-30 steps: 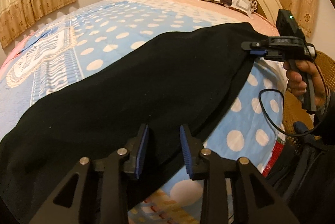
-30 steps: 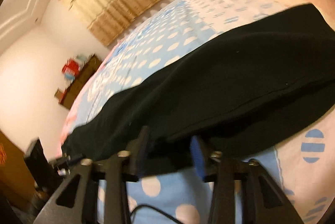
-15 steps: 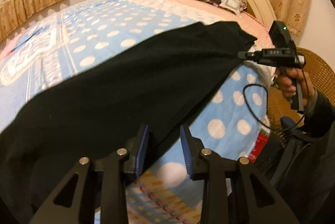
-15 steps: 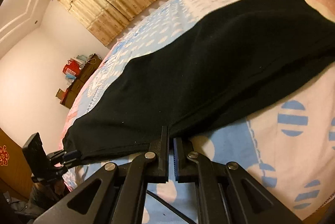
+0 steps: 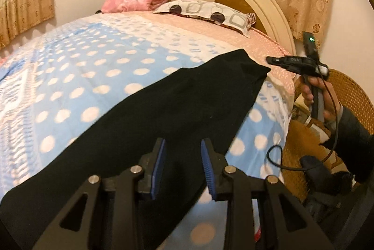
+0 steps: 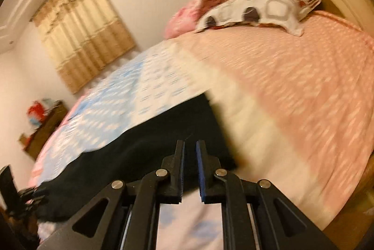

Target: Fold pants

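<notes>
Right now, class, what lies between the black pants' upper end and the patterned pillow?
Only bare bedcover, a pink stretch, separates the pants from the pillow; both wrist views show it.

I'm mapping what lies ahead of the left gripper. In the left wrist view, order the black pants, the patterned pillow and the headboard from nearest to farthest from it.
From the left gripper:
1. Black pants, directly under and ahead of the fingertips, stretched across the bed.
2. Patterned pillow, at the far end of the bed, slightly right.
3. Headboard, right behind the pillow, against the curtain.
</notes>
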Demonstrator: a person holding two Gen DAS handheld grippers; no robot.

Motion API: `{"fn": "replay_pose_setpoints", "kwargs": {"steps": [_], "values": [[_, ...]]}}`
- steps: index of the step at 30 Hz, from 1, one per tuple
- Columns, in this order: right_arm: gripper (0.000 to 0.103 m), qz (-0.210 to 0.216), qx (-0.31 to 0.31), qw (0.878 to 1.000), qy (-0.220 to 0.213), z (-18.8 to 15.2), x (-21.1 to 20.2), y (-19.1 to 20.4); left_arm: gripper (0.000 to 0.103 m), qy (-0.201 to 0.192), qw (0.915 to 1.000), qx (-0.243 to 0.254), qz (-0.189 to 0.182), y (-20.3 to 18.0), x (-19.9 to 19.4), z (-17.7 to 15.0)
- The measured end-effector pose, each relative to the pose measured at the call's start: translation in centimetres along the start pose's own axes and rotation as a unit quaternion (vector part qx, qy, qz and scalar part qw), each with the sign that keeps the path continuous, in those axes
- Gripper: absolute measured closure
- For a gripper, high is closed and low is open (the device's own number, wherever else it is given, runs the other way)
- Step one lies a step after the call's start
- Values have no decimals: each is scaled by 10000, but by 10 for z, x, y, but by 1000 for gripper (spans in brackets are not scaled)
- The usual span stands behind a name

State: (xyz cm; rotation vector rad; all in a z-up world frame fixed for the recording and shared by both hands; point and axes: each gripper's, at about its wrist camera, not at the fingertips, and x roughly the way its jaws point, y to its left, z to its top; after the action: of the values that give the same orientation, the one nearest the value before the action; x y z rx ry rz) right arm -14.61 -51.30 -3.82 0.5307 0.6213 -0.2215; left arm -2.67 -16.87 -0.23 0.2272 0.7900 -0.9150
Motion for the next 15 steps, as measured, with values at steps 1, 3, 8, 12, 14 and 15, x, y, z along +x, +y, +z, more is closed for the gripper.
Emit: {"fn": "replay_pose_setpoints", "kwargs": {"steps": [1, 3, 8, 12, 14, 15], "values": [[93, 60, 121, 9998, 159, 7, 9, -6, 70, 9, 10000, 18, -10, -3, 3, 0], [93, 237, 373, 9981, 433, 12, 22, -13, 70, 61, 9999, 160, -23, -13, 9, -2], [93, -265, 924, 9949, 290, -10, 12, -40, 69, 370, 9989, 275, -71, -22, 25, -19], [93, -70, 1159, 9926, 353, -21, 14, -51, 69, 455, 9980, 444, 19, -26, 36, -21], [93, 164, 1130, 9932, 243, -18, 11, -47, 69, 425, 9982, 432, -3, -25, 38, -18], [93, 295, 1132, 9928, 250, -16, 13, -46, 69, 422, 9983, 391, -18, -24, 38, -18]]}}
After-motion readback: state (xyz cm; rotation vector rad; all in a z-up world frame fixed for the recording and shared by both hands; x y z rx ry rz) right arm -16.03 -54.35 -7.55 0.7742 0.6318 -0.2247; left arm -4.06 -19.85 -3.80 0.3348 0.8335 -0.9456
